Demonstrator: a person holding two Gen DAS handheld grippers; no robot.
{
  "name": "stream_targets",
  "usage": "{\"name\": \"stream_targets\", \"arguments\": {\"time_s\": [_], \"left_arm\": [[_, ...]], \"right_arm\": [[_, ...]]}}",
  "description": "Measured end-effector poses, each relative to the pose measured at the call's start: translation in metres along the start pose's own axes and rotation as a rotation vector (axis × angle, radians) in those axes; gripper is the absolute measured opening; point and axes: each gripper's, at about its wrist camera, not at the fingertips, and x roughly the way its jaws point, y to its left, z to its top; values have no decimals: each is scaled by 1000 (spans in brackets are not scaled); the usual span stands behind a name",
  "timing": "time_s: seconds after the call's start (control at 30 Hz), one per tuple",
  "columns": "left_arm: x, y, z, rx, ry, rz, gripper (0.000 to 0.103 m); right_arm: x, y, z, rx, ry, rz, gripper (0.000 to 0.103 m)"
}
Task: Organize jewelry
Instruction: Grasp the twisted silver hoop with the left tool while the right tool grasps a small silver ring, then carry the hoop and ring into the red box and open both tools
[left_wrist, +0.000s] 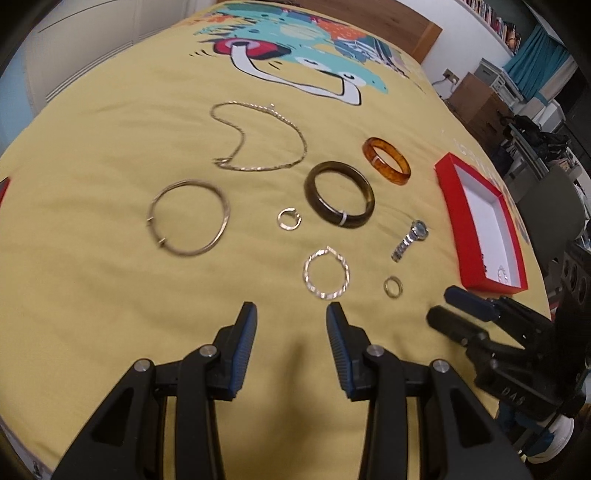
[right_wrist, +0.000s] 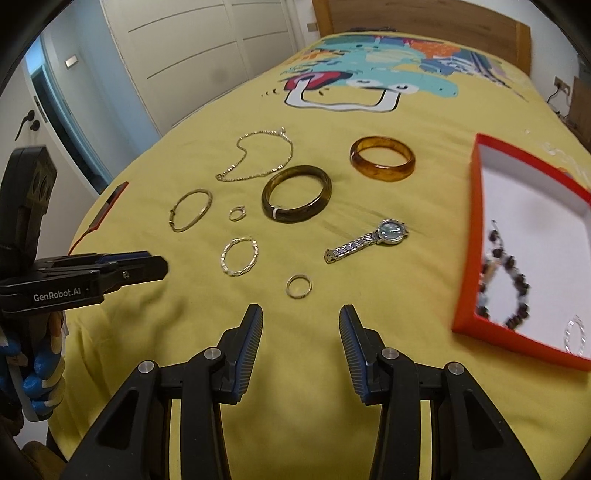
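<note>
The left gripper (left_wrist: 291, 317) and the right gripper (right_wrist: 301, 319) both hover spread and empty over the yellow bedspread (left_wrist: 92, 166). Nearest the left lies the twisted silver bracelet (left_wrist: 326, 275); nearest the right, the small gold ring (right_wrist: 299, 286), with the silver wristwatch (right_wrist: 365, 240) beyond it. The red cardboard box with a white lining (right_wrist: 480, 221) already holds a dark beaded bracelet (right_wrist: 504, 284). The ring is thin and flat on soft cloth, so the fingers may pinch fabric instead, or flick it away. The bracelet's links could slip out mid-carry.
</note>
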Motion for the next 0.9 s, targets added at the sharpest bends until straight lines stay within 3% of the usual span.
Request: {"name": "stream_targets", "arguments": {"time_s": [0.2,0.43,0.7,0.9], "left_arm": [[36,-4,15,17,59,-5,24],[60,-11,19,64,101,-6,23],[67,-22,19,121,95,33,4],[60,-28,16,120,76,52,4]], "right_arm": [[29,-8,11,-15,43,28,42],[54,-9,15,-49,73,50,39],[61,-5,18,-86,77,50,21],[53,-3,14,-86,71,46,20]]}}
